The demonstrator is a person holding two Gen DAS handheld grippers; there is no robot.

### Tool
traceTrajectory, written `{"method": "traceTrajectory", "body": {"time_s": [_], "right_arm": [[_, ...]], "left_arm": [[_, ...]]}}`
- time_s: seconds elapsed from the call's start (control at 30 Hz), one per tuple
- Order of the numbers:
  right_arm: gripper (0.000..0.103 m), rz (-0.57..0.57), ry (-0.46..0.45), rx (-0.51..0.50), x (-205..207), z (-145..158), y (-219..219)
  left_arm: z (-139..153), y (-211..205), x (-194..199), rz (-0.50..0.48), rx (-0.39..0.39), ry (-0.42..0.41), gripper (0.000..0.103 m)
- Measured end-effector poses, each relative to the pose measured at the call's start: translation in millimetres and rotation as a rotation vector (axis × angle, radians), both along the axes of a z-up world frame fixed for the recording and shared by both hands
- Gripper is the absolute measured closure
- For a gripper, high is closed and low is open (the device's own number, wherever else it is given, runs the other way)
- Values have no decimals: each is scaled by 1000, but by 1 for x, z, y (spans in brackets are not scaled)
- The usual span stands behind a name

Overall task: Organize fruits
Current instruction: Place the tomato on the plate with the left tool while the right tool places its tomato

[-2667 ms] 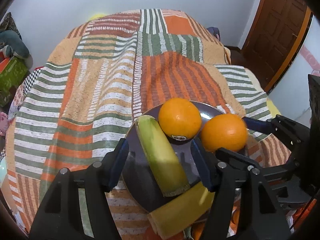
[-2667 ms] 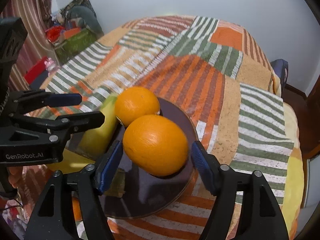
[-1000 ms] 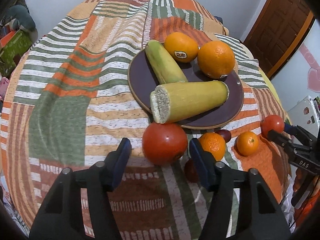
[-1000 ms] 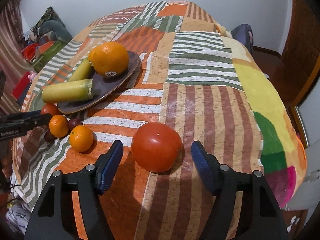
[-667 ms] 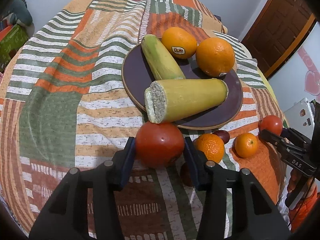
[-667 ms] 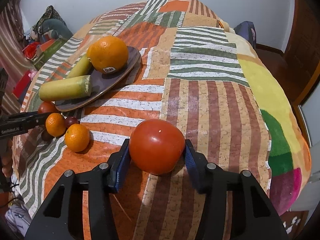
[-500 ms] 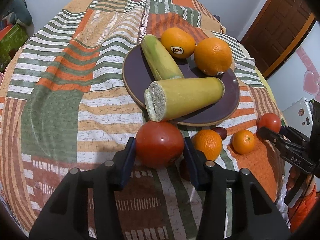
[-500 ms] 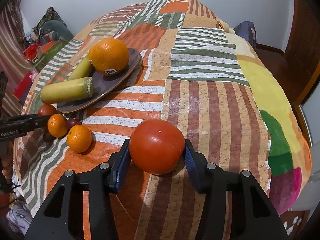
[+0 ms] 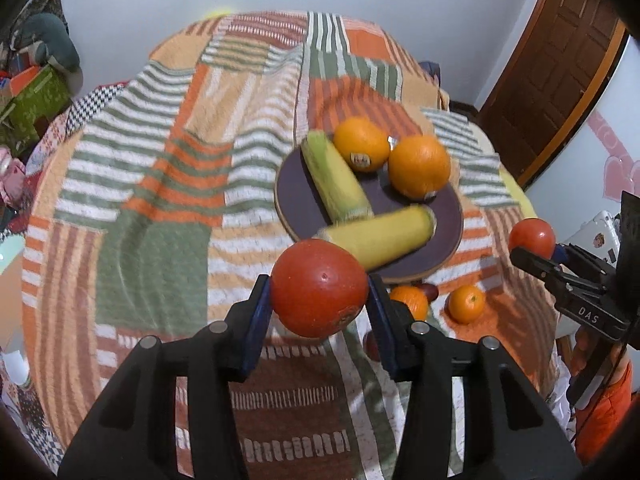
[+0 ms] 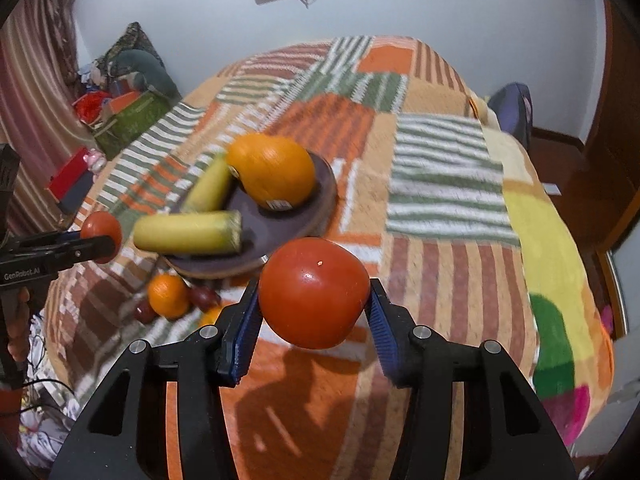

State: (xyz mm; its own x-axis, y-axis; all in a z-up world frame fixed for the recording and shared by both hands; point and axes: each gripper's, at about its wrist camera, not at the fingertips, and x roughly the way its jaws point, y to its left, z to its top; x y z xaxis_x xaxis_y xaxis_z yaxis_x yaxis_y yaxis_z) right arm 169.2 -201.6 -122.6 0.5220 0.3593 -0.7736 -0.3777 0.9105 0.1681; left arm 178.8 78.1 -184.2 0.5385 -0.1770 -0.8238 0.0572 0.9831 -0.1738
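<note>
1. The left tool (image 9: 319, 295) grips a red tomato (image 9: 319, 288) between its blue pads (image 9: 256, 320); its jaws closed onto the fruit within the last second and now hold steady, and the tomato hangs clear of the bedspread (image 9: 160, 184).
2. In the left wrist view, the bedspread is a patchwork of orange, green and white stripes covering a bed.
3. Beyond the tomato sits a dark round plate (image 9: 292, 196).
4. On the plate lie a greenish banana piece (image 9: 334, 180) and a yellow banana piece (image 9: 380, 240), the yellow one lying crosswise nearer the tool.
5. At the far side of the plate are two oranges (image 9: 362, 144), side by side, each with a sticker.
6. Just below the plate's near rim, on the bedspread, lie a mandarin (image 9: 408, 300) partly hidden by the tool, a small dark red fruit (image 9: 428, 290) beside it, and a second mandarin (image 9: 466, 304) farther right.
7. At the right edge a brown door (image 9: 560, 64) stands in the wall.
8. The right tool (image 10: 314, 306) grips a second tomato (image 10: 314, 292); its jaws likewise closed onto it in the last second and are now steady, with the fruit off the bedspread.
9. In the right wrist view the plate is up and to the left of this tomato, well apart from it, with the left tool and its tomato at the far left edge.
</note>
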Motion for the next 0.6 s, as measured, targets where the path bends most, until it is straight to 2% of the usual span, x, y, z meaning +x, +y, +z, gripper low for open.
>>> {"method": "traceTrajectory", "body": {"time_s": [0.3, 0.6], "right_arm": [[56, 53, -60, 25, 15, 16, 25], [56, 80, -48, 23, 30, 4, 43]], "left_arm": [[17, -3, 28, -4, 15, -52, 56], [5, -5, 57, -16, 28, -37, 56]]}}
